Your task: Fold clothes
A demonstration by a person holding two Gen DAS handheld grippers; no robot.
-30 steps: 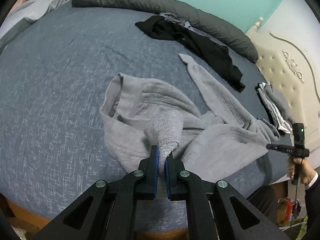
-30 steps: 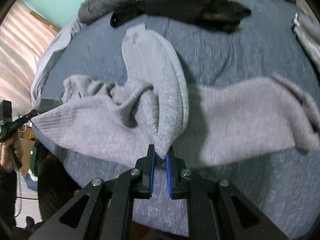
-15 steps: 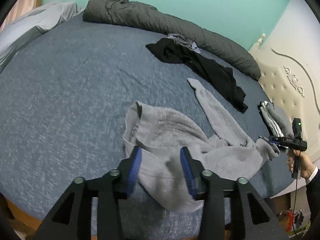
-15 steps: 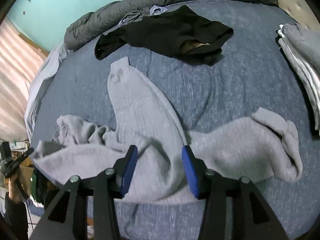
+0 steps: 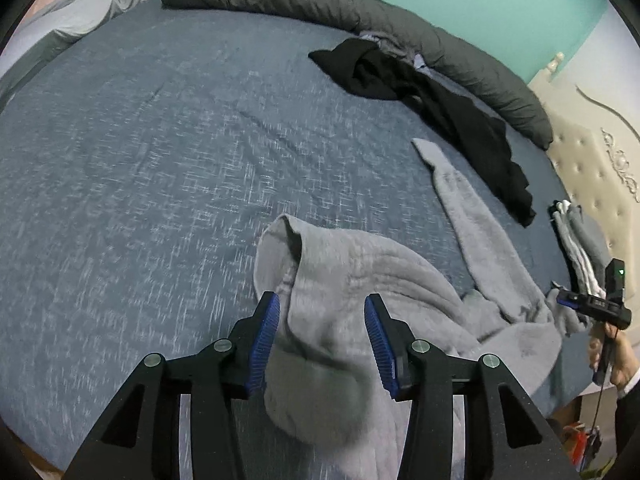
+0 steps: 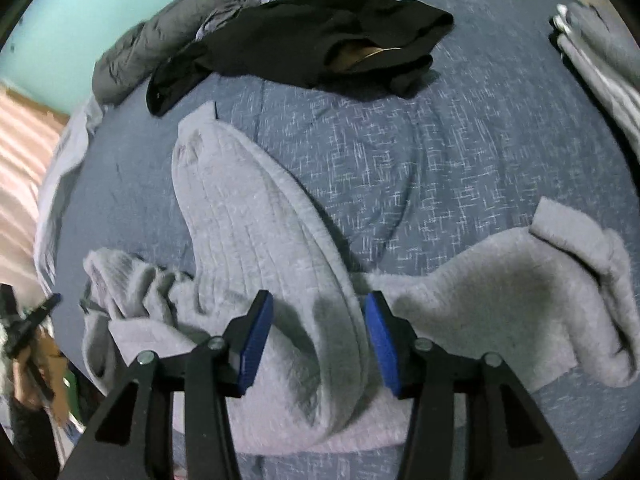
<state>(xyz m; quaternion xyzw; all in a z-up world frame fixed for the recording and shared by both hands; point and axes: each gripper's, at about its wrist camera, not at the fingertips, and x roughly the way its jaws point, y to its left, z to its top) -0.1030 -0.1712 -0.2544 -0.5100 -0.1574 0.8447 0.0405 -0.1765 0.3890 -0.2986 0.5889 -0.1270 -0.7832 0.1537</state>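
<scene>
Grey sweater (image 5: 360, 292) lies crumpled near the front edge of the blue bed (image 5: 140, 160), one garment with two sleeves spread out from its body.

The left wrist view shows the sweater's neck opening turned up at the left, and one long sleeve running away toward the black garment (image 5: 440, 100). Only this view takes in the cream tufted headboard (image 5: 592, 168) at the right and the pale grey cover (image 5: 80, 20) bunched at the far left corner. It also shows the right gripper (image 5: 592, 304) at the bed's right edge, in a hand (image 5: 612, 356).

The right wrist view shows what the other hides: the second sleeve (image 6: 520, 292) lying out to the right with its cuff folded back, and a pink striped curtain (image 6: 20, 160) at the left. The left gripper (image 6: 36, 316) appears small at the left edge there.

Both views share the dark grey duvet (image 5: 400, 20) rolled along the far side, and a stack of folded clothes (image 5: 576, 240) at the right; how many pieces are in it I cannot tell.

Left gripper (image 5: 320, 340): released, blue pads apart, sweater cloth beneath and between them but not pinched. Right gripper (image 6: 320, 340): likewise released, pads apart on either side of the sleeve fold.
</scene>
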